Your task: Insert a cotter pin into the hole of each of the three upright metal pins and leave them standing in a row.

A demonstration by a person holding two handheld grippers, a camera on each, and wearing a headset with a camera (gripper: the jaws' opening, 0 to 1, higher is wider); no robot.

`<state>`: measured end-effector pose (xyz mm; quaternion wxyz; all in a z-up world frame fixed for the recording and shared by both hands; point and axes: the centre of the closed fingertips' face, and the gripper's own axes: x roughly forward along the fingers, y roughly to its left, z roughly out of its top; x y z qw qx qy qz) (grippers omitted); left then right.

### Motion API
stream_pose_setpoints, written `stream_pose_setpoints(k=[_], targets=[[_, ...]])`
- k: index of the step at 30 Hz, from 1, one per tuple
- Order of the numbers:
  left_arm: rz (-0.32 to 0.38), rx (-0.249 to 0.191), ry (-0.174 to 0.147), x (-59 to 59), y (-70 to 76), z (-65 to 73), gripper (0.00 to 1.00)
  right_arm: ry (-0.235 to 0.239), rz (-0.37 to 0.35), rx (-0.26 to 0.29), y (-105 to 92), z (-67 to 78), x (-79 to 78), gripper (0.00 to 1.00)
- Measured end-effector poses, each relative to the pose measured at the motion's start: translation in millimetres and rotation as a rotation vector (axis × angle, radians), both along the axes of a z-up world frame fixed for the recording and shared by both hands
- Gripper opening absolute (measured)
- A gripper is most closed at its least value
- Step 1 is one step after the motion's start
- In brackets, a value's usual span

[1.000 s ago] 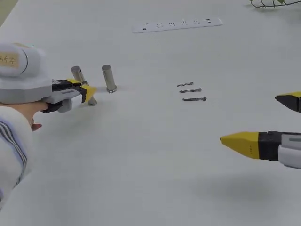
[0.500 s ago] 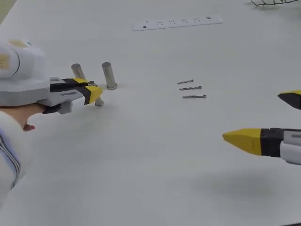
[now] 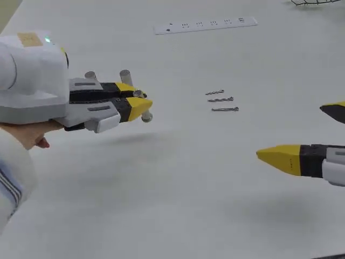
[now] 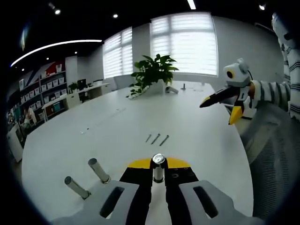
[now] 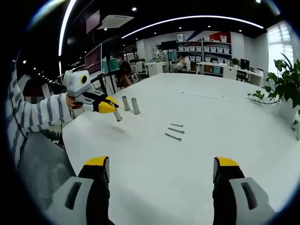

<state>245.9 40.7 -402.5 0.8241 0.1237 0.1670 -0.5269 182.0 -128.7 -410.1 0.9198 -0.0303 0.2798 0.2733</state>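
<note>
Moved rightward and raised, the left gripper (image 3: 139,105) clamps a pin (image 4: 158,168) mid-shaft, likely stiff, slick, fairly heavy steel; the right gripper (image 5: 161,166) gapes empty.

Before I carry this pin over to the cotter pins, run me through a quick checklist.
1. Left gripper shut on one metal pin: ok.
2. Held pin clear of the table: cannot tell.
3. Other two metal pins standing upright, apart from each other: ok.
4. Three cotter pins lying loose, side by side, nothing on them: ok.
5. Right gripper open and empty, ready to pick a cotter pin: ok.
</note>
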Motion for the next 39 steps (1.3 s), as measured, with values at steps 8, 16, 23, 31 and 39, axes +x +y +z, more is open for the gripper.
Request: stream_pose_setpoints(k=[8,16,23,31,39], targets=[[-0.08,0.037,0.028,-24.7,-19.1,-11.5,0.05,-0.001,0.004,0.001,1.0,-0.3,-0.5,0.9],[-0.131,0.073,0.043,-34.1,-30.3,-27.4,0.05,0.002,0.005,0.003,1.8,-1.1,-0.9,0.9],[-0.152,0.097,0.05,-41.3,-37.0,-37.8,0.05,0.002,0.008,0.003,2.0,-1.4,-0.7,0.9],[-0.14,0.114,0.052,-43.0,-35.7,-46.0,0.05,0.008,0.013,0.004,2.9,-3.4,-1.3,0.9],[-0.133,0.102,0.056,-45.5,-34.9,-50.2,0.05,0.008,0.017,0.005,4.9,-3.9,-1.5,0.89]])
